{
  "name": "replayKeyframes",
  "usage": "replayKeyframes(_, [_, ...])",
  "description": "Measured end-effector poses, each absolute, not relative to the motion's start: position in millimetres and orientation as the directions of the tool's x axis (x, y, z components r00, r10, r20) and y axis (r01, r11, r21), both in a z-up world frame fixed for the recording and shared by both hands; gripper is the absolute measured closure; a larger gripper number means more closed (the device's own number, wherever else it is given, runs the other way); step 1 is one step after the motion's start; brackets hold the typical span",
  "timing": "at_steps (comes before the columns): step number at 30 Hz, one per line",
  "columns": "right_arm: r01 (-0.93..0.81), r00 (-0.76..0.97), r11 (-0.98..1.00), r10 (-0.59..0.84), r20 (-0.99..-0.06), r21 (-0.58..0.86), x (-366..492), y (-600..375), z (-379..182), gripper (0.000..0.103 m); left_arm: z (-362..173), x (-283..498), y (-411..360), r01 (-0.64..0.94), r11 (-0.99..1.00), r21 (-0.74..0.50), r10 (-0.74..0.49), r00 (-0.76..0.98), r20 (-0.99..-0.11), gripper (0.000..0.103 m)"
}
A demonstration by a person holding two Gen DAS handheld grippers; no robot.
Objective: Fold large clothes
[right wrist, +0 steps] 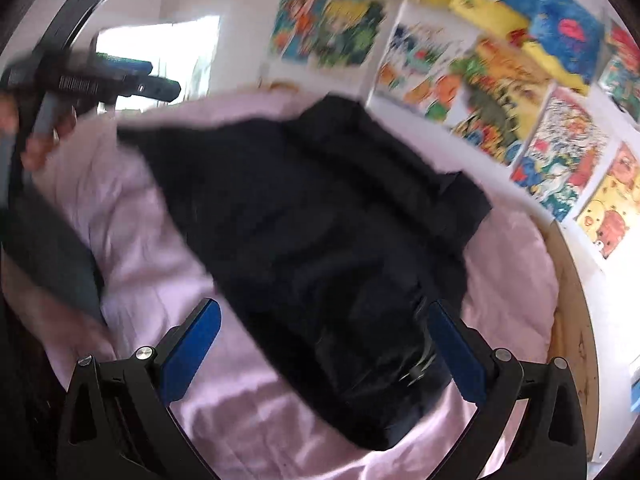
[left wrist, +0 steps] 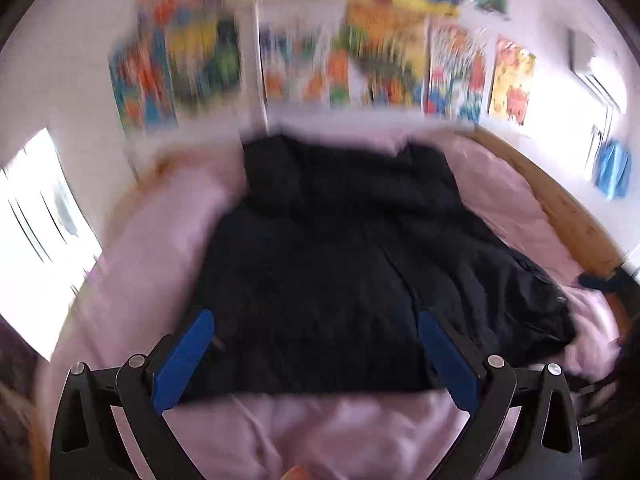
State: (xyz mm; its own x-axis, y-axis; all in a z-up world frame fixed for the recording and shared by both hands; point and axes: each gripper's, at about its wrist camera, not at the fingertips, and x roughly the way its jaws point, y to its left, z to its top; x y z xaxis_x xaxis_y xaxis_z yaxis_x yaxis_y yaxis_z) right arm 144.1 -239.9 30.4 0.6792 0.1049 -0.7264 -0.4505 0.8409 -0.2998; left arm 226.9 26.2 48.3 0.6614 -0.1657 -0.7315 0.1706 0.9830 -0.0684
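Note:
A large dark navy jacket (left wrist: 340,248) lies spread on a pink bed sheet (left wrist: 280,432), roughly folded, with a bunched part at its right side. My left gripper (left wrist: 316,320) hovers open above the jacket's near hem, its blue pads (left wrist: 184,356) empty. In the right wrist view the same jacket (right wrist: 320,240) lies diagonally on the pink bed sheet (right wrist: 168,264). My right gripper (right wrist: 324,312) is open above its lower end, holding nothing. The left gripper (right wrist: 160,88) shows at the upper left, held in a hand. Both views are motion-blurred.
A wooden bed frame (left wrist: 568,208) curves along the right side. Colourful drawings (left wrist: 360,52) cover the white wall behind the bed. A bright window (left wrist: 36,240) is at the left. A blue cloth (left wrist: 612,172) hangs on the right wall.

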Motion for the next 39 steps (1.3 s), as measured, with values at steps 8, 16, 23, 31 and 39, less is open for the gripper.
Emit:
replayKeyframes(8, [-0.471, 0.591, 0.823, 0.025, -0.807, -0.319, 146, -242, -23, 0.002, 24, 230, 43, 0.112, 0.991, -0.07, -0.127, 0.667, -0.734, 0.0])
replayKeyframes(16, [-0.477, 0.655, 0.679, -0.149, -0.741, -0.558, 127, -213, -51, 0.002, 19, 224, 11, 0.283, 0.959, 0.004, -0.193, 0.662, -0.724, 0.0])
replayKeyframes(23, [-0.423, 0.734, 0.57, -0.24, -0.635, -0.704, 120, -190, -44, 0.002, 5, 207, -18, 0.44, 0.894, 0.09, -0.238, 0.634, -0.736, 0.0])
replayKeyframes(31, [-0.408, 0.755, 0.577, -0.224, -0.617, -0.708, 132, -192, -34, 0.067, -4, 194, -31, 0.534, 0.825, 0.184, -0.241, 0.628, -0.74, 0.0])
replayKeyframes(39, [-0.307, 0.757, 0.815, -0.103, -0.645, -0.491, 164, -221, 22, 0.088, -28, 201, -32, 0.482, 0.812, 0.328, -0.1, 0.67, -0.736, 0.0])
